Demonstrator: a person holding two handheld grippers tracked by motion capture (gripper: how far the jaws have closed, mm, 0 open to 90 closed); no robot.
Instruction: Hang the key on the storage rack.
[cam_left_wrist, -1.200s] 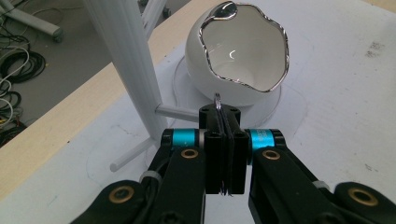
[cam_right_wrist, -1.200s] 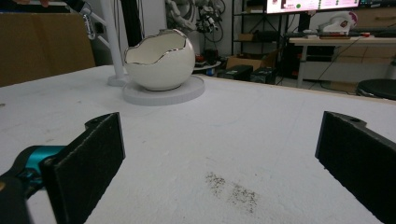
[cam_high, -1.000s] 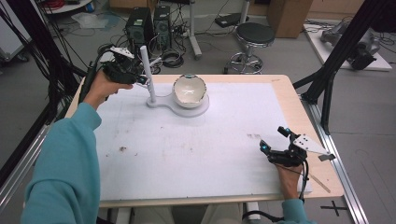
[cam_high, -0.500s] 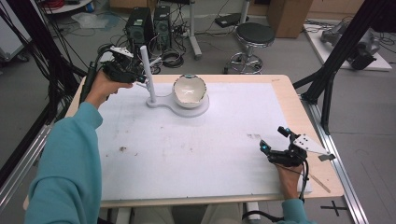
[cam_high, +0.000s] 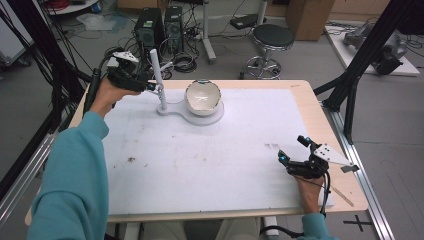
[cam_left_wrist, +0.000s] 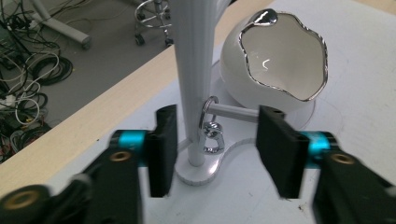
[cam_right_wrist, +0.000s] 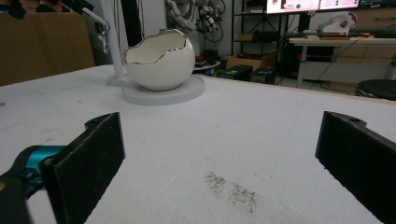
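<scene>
Table (cam_high: 240, 150): L gripper (cam_left_wrist: 212, 144) at ring (cam_left_wrist: 208, 122).

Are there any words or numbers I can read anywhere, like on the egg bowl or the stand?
None can be read.
The egg-shaped bowl and the white stand are plain, with no writing.
The screen in the right gripper view's background shows marks too small and blurred to read.

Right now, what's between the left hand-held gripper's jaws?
In the left gripper view, the left hand-held gripper is open around the white post and a hanging silver ring.
</scene>
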